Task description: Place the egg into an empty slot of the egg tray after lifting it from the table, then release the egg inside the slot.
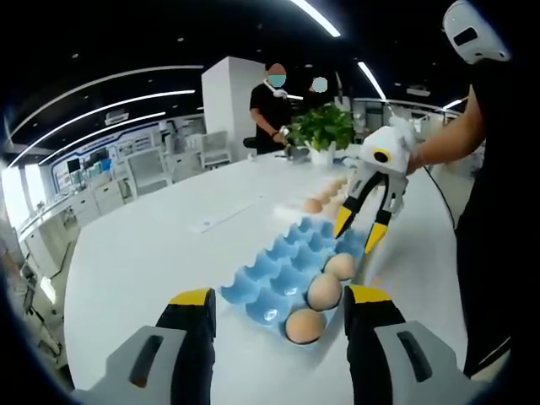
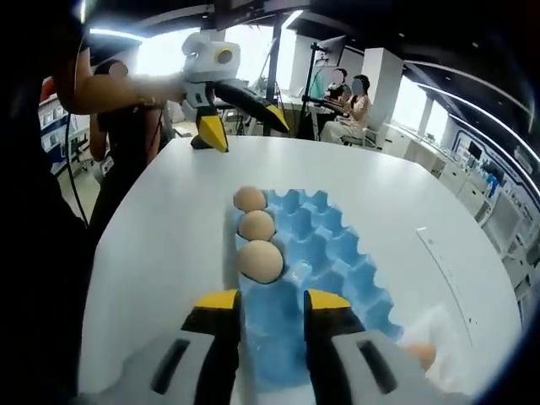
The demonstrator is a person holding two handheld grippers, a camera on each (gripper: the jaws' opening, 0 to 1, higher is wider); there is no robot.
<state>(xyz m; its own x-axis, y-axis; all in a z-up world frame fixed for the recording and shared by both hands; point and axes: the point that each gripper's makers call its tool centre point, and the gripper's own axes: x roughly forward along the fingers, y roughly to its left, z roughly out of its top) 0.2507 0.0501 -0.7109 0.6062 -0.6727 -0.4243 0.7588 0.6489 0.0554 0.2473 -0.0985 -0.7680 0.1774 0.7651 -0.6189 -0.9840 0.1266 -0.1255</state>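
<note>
Eggs: three of them [image 1: 323,291] sit in a row along one edge of the blue egg tray [image 1: 274,270], which lies on the white table [image 1: 152,253]; the other slots in view hold nothing. In the right gripper view the same row [image 2: 257,245] runs along the tray's [image 2: 337,253] left edge, and one more egg [image 2: 419,354] lies on the table [image 2: 152,253] just off the tray's near right corner. In the left gripper view, further eggs [image 1: 325,198] lie loose on the table beyond the tray's far end, towards a potted plant [image 1: 322,131] at the table's far edge.

The left gripper [image 1: 278,304] hangs over the tray's near end, jaws wide apart and holding nothing; from the right gripper view it [image 2: 240,114] appears above the table's far edge, held by a person's hand. The right gripper [image 2: 266,308] is over the opposite end of the tray, its jaws apart and empty; in the left gripper view it [image 1: 359,232] points down at the tray's far right corner, jaws spread. People stand behind the far edge of the table.
</note>
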